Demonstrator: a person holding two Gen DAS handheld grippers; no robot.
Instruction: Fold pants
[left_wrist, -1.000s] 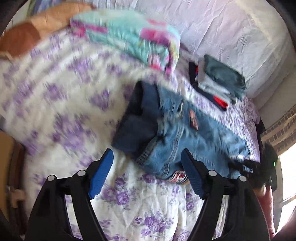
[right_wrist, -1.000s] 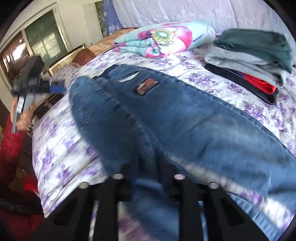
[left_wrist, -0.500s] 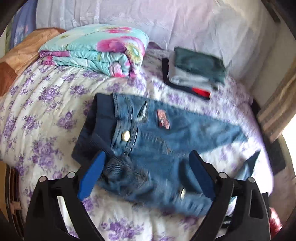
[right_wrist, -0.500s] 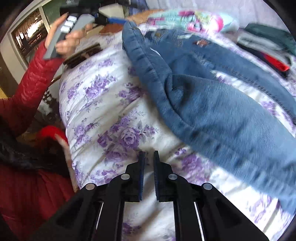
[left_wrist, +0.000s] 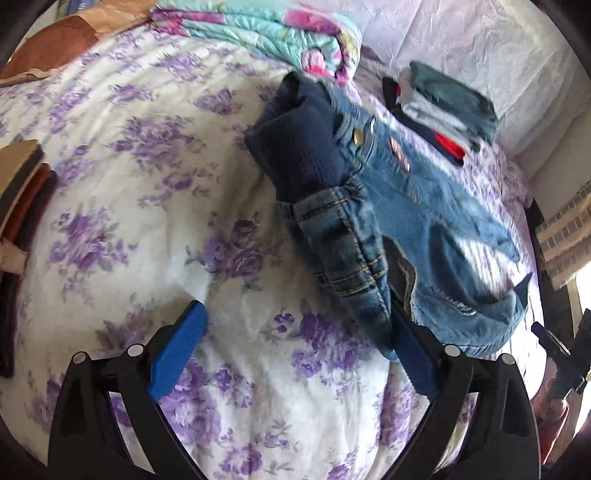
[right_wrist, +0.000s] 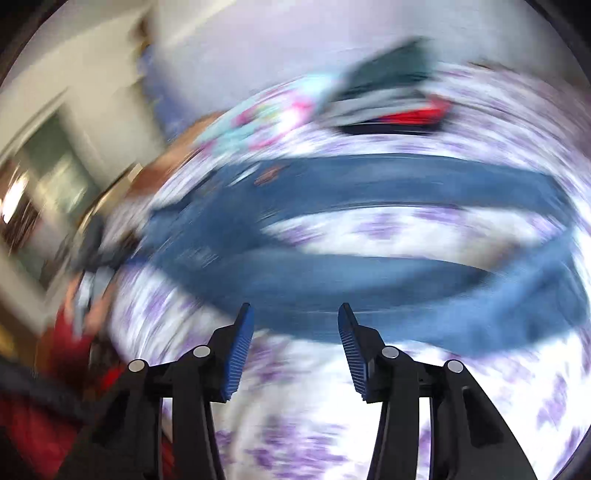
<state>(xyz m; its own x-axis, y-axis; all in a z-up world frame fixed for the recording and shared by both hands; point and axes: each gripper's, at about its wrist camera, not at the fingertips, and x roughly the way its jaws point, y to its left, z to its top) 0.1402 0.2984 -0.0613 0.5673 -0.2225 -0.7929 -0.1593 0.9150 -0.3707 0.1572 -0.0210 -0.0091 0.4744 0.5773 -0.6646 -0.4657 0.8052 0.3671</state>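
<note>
On the bed (left_wrist: 122, 206), we judge the jeans (left_wrist: 388, 206) soft, heavy denim; waistband grips best. Left tool (left_wrist: 291, 354) gapes empty; right tool (right_wrist: 295, 350), just opening, holds nothing.

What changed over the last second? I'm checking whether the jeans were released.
The right gripper let go of the jeans; its jaws shut empty, then have just been opening. The left gripper widened, nothing gripped. The jeans now lie on the bedspread. The folded clothes pile stayed put.
</note>
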